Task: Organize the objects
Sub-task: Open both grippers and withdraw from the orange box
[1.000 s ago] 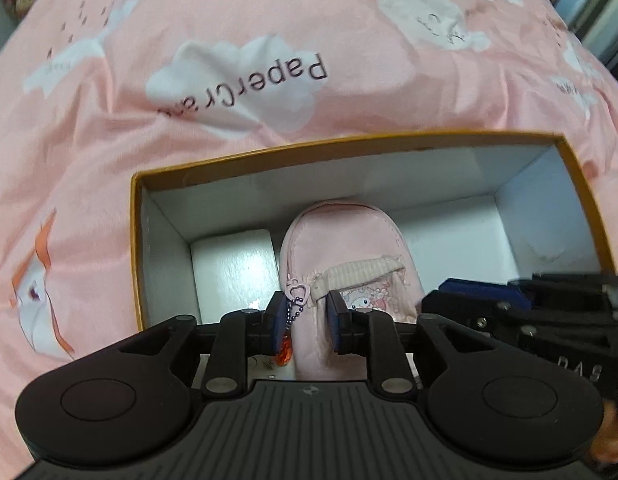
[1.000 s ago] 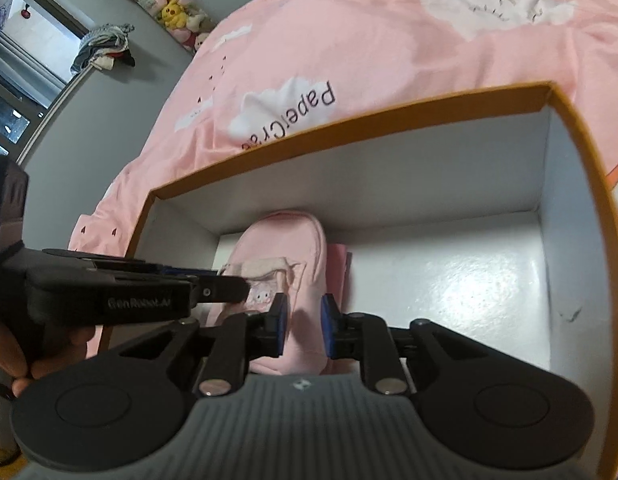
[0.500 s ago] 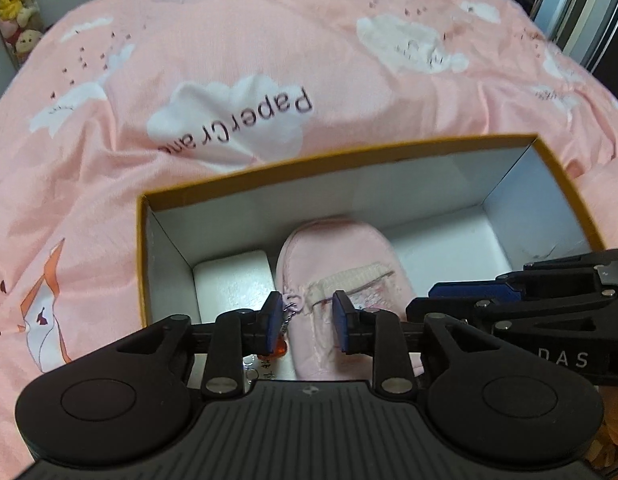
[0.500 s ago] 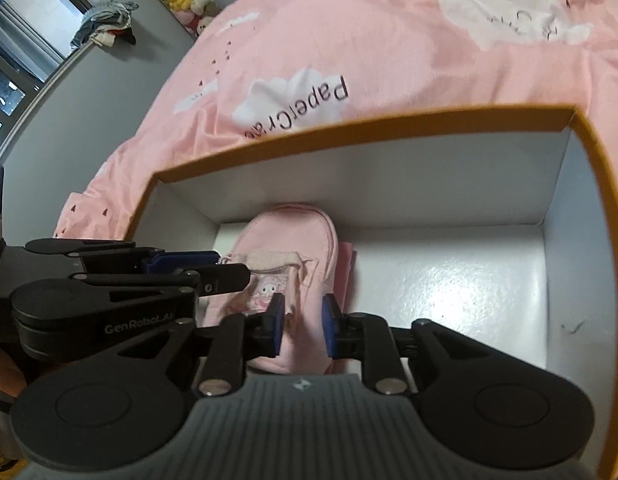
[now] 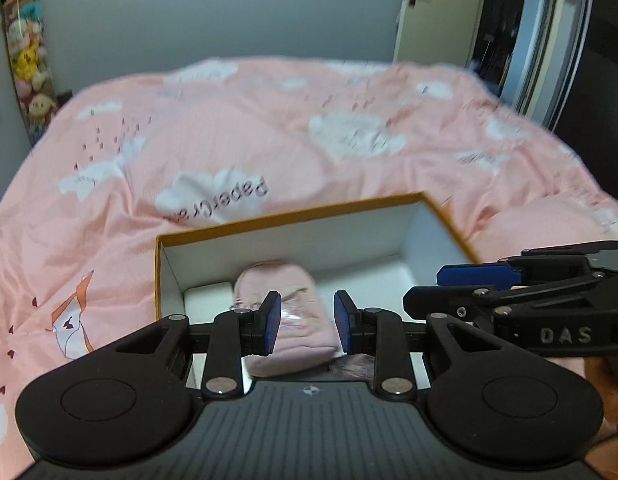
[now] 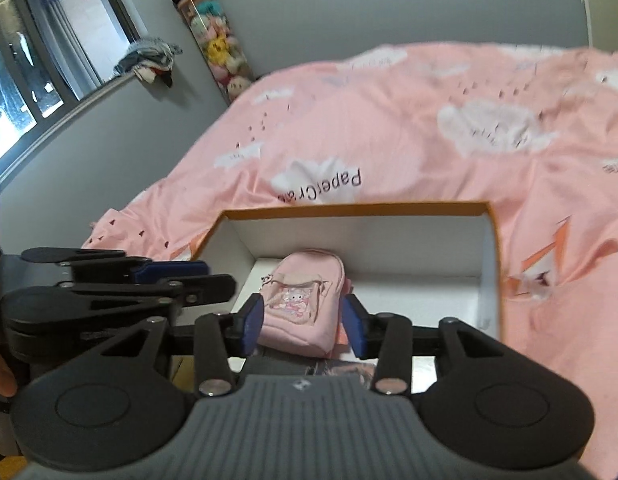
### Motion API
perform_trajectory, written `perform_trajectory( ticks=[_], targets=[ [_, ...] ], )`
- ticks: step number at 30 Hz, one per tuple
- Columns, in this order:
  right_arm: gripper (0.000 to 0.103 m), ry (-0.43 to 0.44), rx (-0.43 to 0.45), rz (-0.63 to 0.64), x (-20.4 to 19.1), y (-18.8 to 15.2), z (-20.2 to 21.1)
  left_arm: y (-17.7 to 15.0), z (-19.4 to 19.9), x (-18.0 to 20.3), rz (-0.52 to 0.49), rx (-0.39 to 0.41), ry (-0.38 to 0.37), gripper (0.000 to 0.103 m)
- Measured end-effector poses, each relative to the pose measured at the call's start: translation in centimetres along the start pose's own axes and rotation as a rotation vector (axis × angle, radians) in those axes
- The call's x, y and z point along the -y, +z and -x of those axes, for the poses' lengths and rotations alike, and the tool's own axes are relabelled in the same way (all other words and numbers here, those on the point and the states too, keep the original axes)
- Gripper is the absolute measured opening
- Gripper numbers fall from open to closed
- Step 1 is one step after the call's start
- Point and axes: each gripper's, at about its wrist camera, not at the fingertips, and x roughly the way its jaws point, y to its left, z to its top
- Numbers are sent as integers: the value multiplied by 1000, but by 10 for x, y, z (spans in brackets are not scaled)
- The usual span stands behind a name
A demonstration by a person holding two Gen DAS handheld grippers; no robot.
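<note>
A small pink backpack (image 5: 287, 312) with a cartoon print lies inside an open cardboard box (image 5: 309, 210) with an orange rim and white inside. It also shows in the right wrist view (image 6: 305, 304), in the same box (image 6: 389, 209). My left gripper (image 5: 307, 322) is open and empty, above the box's near side, clear of the backpack. My right gripper (image 6: 305, 326) is open and empty too, beside the left one. Each gripper shows in the other's view, the right (image 5: 509, 280) and the left (image 6: 149, 276).
The box sits on a bed with a pink cloud-print cover (image 5: 269, 128). A white block (image 5: 207, 296) lies in the box left of the backpack. A hanging column of plush toys (image 6: 217, 48) and a window (image 6: 29, 60) are at the far wall.
Both grippers have opened, let go of the backpack and pulled back and up out of the box. The backpack stays lying in the box.
</note>
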Motion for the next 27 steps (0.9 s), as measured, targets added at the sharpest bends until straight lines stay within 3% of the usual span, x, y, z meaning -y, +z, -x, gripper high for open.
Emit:
perform_trajectory(
  ticks=[4, 7, 11, 14, 20, 23, 27],
  targets=[
    [46, -18, 43, 38, -5, -20, 37, -25, 30, 17, 37, 55, -48, 33],
    [47, -38, 44, 53, -6, -42, 61, -49, 37, 29, 81, 46, -92, 33],
    [56, -89, 22, 62, -4, -72, 76, -78, 30, 43, 175, -30, -147, 33],
    [56, -166, -11, 80, 0, -95, 79, -94, 19, 49, 221, -108, -169, 33],
    [48, -333, -66, 128, 10, -129, 76, -110, 3, 50, 269, -225, -131, 33],
    [48, -396, -87, 171, 10, -139, 70, -123, -2, 48, 318, -259, -172, 33],
    [52, -407, -141, 227, 7, -147, 54, -131, -6, 43, 368, -264, -199, 38]
  ],
)
